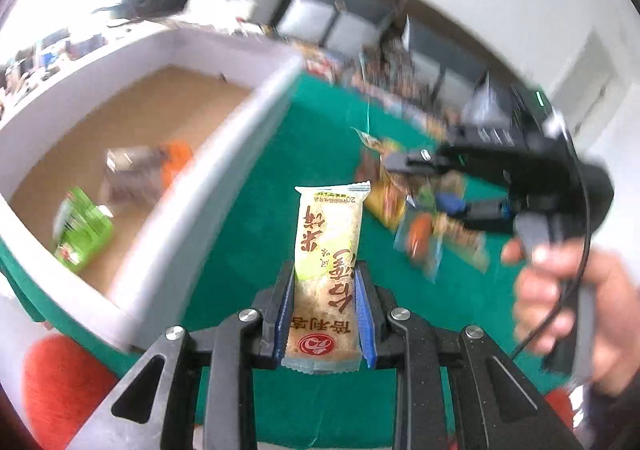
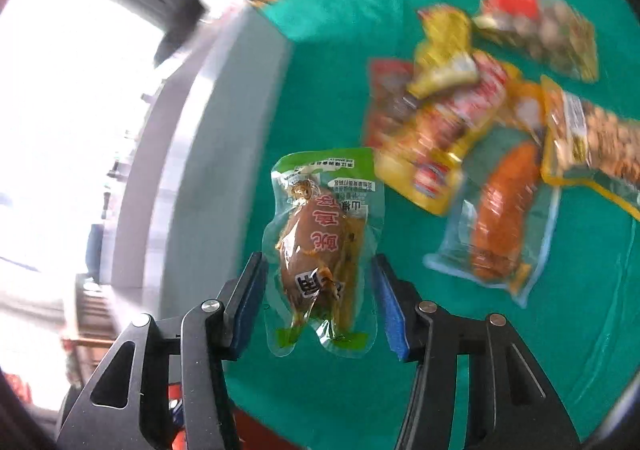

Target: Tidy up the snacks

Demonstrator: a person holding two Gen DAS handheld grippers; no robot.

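Left wrist view: your left tongs [image 1: 325, 314] clamp the rice cracker bar [image 1: 327, 274], lifted just right of the white bin [image 1: 224, 170].
Right tongs [image 2: 320, 290]: you grip a green-edged pouch [image 2: 324, 246] above the desk [image 2: 560, 350].
Done: a few packets [image 1: 82, 230] lie in the bin.
Left: loose snack pile [image 2: 480, 130] ahead-right.

Both fisheye views are bent at the edges and smeared by motion blur; daylight from the left is blown out to white glare.
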